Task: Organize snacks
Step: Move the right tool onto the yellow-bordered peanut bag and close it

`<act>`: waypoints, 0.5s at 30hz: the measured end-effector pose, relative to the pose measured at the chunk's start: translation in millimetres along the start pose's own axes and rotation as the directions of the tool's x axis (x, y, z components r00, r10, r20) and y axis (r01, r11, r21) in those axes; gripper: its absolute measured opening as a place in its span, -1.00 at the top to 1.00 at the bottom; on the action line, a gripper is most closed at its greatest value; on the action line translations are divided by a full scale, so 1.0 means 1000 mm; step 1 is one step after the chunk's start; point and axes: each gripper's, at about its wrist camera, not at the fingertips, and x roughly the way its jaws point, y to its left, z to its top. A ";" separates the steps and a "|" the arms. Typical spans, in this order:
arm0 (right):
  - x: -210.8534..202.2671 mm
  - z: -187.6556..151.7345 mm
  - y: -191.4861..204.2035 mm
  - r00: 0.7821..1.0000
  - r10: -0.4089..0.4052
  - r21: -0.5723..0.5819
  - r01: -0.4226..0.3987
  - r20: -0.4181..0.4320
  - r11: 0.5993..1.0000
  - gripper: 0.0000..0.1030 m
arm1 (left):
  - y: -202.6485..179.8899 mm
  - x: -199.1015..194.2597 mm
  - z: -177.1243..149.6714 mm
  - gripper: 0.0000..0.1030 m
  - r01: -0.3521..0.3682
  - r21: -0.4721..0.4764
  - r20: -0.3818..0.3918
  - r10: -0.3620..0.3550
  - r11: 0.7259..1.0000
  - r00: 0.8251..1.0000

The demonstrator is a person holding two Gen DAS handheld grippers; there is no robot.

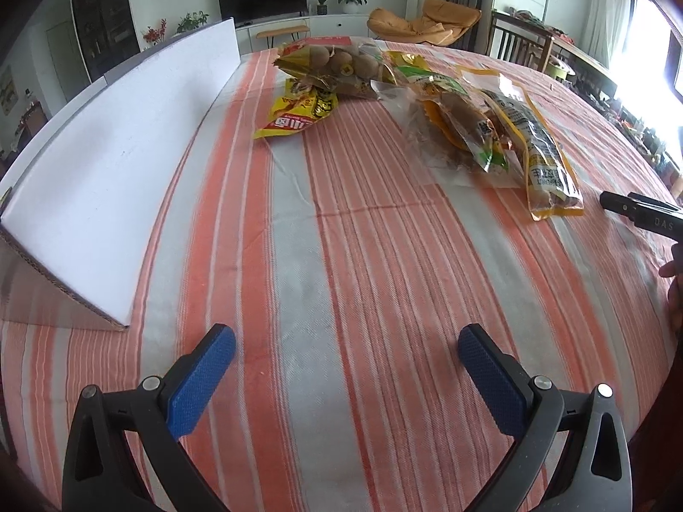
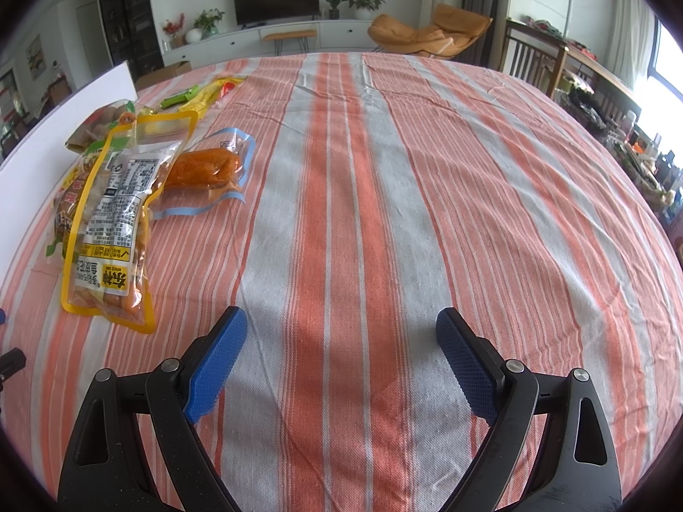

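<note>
Several snack packets lie in a loose pile on the striped tablecloth (image 1: 341,234). In the left wrist view a yellow-and-red packet (image 1: 299,113) lies nearest the box flap, a clear bag of round brown snacks (image 1: 337,62) behind it, and a long yellow-edged pouch (image 1: 542,158) to the right. The right wrist view shows that yellow-edged pouch (image 2: 113,217) at the left, with a blue-edged pouch of orange food (image 2: 209,168) beside it. My left gripper (image 1: 345,354) is open over bare cloth. My right gripper (image 2: 341,337) is open too, right of the pouch, holding nothing.
A white cardboard box flap (image 1: 115,158) slopes up along the table's left side. The right gripper's black fingers (image 1: 636,209) and a hand (image 1: 674,281) enter at the left view's right edge. Chairs (image 2: 431,32) and a TV cabinet (image 2: 277,36) stand beyond the table.
</note>
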 end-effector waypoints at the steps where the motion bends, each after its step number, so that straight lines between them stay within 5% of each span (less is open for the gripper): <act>1: 0.000 0.000 0.000 1.000 0.000 0.000 0.000 0.000 1.000 -0.79 | 0.000 0.000 0.000 -1.00 -0.004 -0.006 0.008 0.004 1.000 1.000; 7: 0.000 0.006 0.001 0.998 0.030 0.015 -0.029 -0.058 0.999 -0.78 | 0.001 0.001 0.001 -1.00 -0.010 -0.017 0.023 0.011 1.000 1.000; 10: -0.017 0.013 0.013 0.976 0.219 0.096 -0.216 -0.018 0.972 -0.78 | 0.001 0.001 0.001 -1.00 -0.012 -0.019 0.024 0.013 1.000 1.000; 15: -0.021 0.030 0.097 0.964 0.260 -0.123 -0.265 -0.056 0.956 -0.77 | 0.001 0.001 0.001 -1.00 -0.013 -0.021 0.025 0.014 1.000 1.000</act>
